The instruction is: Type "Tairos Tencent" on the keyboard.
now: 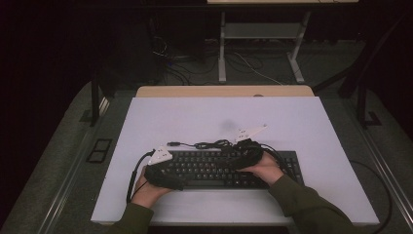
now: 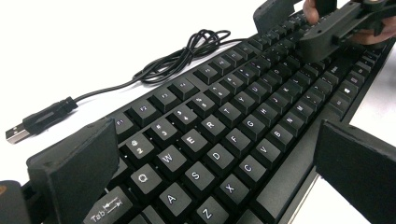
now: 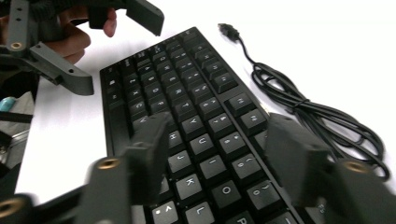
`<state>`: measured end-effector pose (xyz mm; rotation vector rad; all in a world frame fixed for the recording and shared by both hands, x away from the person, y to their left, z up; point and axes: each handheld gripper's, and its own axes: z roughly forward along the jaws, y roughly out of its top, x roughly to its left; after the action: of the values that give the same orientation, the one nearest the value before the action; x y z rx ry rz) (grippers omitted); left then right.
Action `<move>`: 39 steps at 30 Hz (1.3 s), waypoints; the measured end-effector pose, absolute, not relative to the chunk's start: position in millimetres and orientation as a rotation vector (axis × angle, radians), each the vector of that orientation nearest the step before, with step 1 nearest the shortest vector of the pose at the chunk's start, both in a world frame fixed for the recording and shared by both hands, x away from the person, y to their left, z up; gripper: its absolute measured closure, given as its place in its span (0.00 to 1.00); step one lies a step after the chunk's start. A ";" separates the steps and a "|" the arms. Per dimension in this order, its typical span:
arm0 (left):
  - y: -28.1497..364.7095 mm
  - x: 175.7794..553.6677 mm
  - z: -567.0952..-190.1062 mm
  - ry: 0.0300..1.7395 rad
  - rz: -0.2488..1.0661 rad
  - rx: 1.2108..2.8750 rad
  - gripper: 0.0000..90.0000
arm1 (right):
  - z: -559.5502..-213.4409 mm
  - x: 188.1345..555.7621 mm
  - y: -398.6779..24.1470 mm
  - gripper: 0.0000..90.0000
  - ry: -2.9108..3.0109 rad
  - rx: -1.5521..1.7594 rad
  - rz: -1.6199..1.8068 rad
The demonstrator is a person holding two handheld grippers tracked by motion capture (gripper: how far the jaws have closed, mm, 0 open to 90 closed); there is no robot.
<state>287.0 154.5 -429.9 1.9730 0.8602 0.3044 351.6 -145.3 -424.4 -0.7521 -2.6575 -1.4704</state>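
A black keyboard (image 1: 229, 168) lies flat on the white table (image 1: 311, 126), its long axis running left to right across the person's front, with both tongs poised over it. The left tongs (image 1: 165, 178) sit at the keyboard's left end; in the left gripper view their jaws stand wide apart, one at the rear edge and one at the front edge near the Tab (image 2: 106, 211) key, straddling the short width without visibly pressing. The right tongs (image 3: 217, 154) hover above the middle-to-right keys, jaws parted, nothing between the pads. The coiled cable (image 1: 214, 144) and its USB plug (image 2: 16, 133) trail loose behind the rear edge. The left hand looks better placed to clamp across the width, though contact is uncertain
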 end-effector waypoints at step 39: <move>133.8 310.7 -427.8 0.798 0.271 2.037 0.78 | -423.5 334.8 -183.3 0.23 -2.681 -0.929 -1.558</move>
<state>310.7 133.8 -427.8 2.0367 0.7981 0.2705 334.8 -183.3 -423.5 -0.9287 -2.6813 -1.5577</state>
